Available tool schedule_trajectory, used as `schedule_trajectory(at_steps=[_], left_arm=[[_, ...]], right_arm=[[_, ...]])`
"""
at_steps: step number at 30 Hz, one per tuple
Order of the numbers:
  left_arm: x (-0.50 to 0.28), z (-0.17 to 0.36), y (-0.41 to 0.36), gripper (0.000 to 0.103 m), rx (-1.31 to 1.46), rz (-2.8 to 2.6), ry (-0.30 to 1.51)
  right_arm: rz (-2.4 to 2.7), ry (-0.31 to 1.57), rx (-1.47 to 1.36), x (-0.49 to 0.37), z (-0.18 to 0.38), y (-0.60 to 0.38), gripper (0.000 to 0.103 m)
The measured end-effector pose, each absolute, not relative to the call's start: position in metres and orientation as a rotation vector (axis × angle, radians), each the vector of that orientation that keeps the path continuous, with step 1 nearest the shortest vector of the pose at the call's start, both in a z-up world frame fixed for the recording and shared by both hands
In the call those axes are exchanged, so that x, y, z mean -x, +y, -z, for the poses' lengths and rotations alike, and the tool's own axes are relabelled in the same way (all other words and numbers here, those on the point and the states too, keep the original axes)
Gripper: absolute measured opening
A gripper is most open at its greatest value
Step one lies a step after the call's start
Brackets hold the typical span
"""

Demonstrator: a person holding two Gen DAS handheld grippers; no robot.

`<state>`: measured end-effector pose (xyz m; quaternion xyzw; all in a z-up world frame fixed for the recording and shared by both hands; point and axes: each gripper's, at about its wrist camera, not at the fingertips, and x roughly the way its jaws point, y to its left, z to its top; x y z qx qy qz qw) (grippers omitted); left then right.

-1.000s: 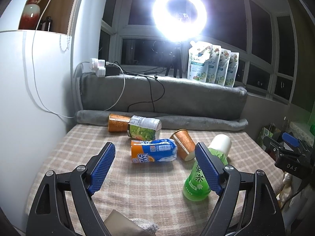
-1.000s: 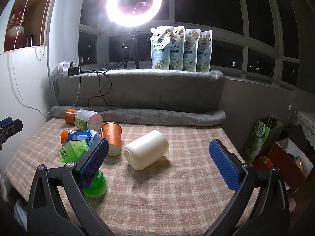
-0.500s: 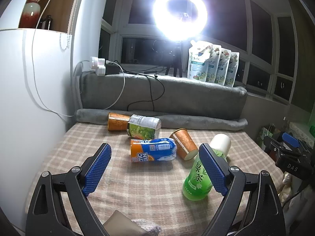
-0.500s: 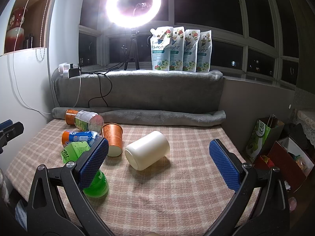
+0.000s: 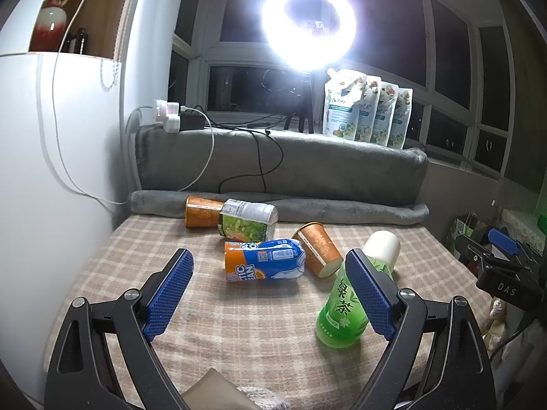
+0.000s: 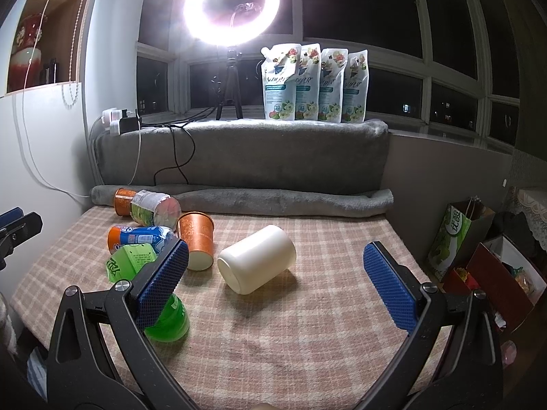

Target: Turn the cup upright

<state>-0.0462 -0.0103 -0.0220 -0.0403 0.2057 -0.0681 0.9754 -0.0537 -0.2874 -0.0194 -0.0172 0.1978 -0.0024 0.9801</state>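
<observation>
White cup (image 6: 257,262) on its side, both hand-held grippers (image 6: 276,285) (image 5: 270,294) spread wide, apparently empty

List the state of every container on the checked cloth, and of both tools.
White plastic cup: on its side.
Orange patterned paper cup: on its side.
Blue-and-orange drink bottle: lying flat.
Green tea bottle: lying down.
Green-labelled jar: on its side.
Orange canister: on its side.
Left tool: open, empty.
Right tool: open, empty.
Ring light: on.
</observation>
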Motion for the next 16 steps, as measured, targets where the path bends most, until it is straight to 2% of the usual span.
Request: schedule_trajectory(at_steps=[16], left_arm=[[0.0447,0.0224,-0.0072,0.091,0.073,0.127,0.403]], right_arm=[[0.005,0.401,0.033,0.0548,0.0205,-0.2848,0.103]])
